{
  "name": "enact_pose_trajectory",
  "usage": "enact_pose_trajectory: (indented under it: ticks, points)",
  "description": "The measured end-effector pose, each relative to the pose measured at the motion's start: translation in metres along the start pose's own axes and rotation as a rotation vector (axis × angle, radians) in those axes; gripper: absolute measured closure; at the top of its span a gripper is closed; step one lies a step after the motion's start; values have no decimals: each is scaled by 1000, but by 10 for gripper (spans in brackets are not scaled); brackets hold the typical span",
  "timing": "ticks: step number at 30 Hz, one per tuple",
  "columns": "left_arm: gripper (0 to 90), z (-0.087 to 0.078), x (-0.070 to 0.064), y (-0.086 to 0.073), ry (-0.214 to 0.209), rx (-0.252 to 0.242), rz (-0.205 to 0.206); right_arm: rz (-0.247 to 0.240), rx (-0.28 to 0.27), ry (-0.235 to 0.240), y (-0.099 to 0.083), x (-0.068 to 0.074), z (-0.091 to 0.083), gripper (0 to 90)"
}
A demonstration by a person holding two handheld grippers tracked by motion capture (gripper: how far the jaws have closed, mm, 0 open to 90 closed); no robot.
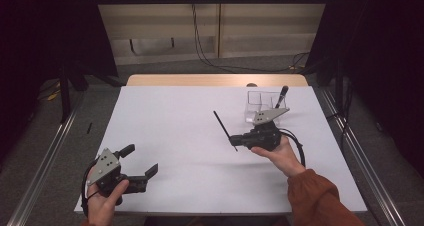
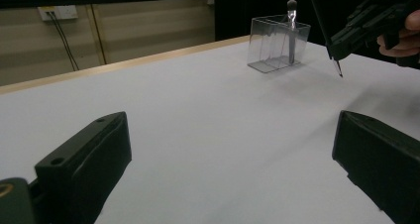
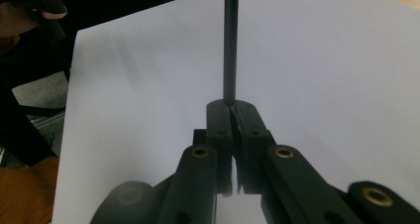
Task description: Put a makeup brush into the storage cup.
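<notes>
My right gripper (image 1: 237, 140) hovers over the table's right middle, shut on a thin black stick (image 1: 223, 127) that slants up and to the left. In the right gripper view the stick (image 3: 230, 45) rises straight from the closed jaws of that gripper (image 3: 232, 107). Behind it stands a clear plastic box (image 1: 260, 106) with a dark-tipped brush (image 1: 282, 96) upright inside. My left gripper (image 1: 146, 178) is held at the near left corner, open with nothing between its jaws. The left gripper view shows its own wide-spread jaws (image 2: 233, 154), the box (image 2: 270, 45), the brush (image 2: 291, 28) and the stick's tip (image 2: 339, 71).
A white sheet (image 1: 190, 136) covers the table, with a wooden strip (image 1: 200, 80) along the far edge. Metal rails (image 1: 45, 161) run along both sides on the floor. Cables (image 1: 210, 56) hang by the back wall. A hand (image 3: 29, 11) with the left gripper appears far off in the right gripper view.
</notes>
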State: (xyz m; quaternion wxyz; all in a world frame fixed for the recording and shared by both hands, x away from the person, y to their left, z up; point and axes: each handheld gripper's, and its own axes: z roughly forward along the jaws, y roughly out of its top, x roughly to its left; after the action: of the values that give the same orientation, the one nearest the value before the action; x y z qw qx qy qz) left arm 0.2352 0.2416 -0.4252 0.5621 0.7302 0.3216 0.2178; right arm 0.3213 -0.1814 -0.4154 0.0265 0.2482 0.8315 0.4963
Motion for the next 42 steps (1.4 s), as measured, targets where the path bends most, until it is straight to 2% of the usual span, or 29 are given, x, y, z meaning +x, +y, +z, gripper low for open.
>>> enact_pose_trajectory:
  ticks: [11,13,16,19,22,25,32,35,42]
  points:
    - [21,7,-6,7,-38,1,26,-13,19,42,1,8,7,873]
    - [20,9,-6,10,-39,-1,39,-16,32,43,1,10,8,873]
    - [19,14,-8,13,-45,-7,30,-14,47,51,1,13,12,873]
    - [17,20,-9,16,-60,-1,40,-19,59,63,2,15,15,873]
    - [13,27,-9,17,-121,26,54,-28,74,82,2,17,18,873]
    - [13,33,-12,17,-127,32,63,-42,100,96,4,20,21,873]
    - [20,41,-20,24,-183,50,84,-65,149,129,9,25,27,873]
    - [21,43,-21,30,-197,47,90,-74,192,153,10,28,30,873]
    - [33,48,-25,37,-226,63,110,-93,245,170,17,29,31,873]
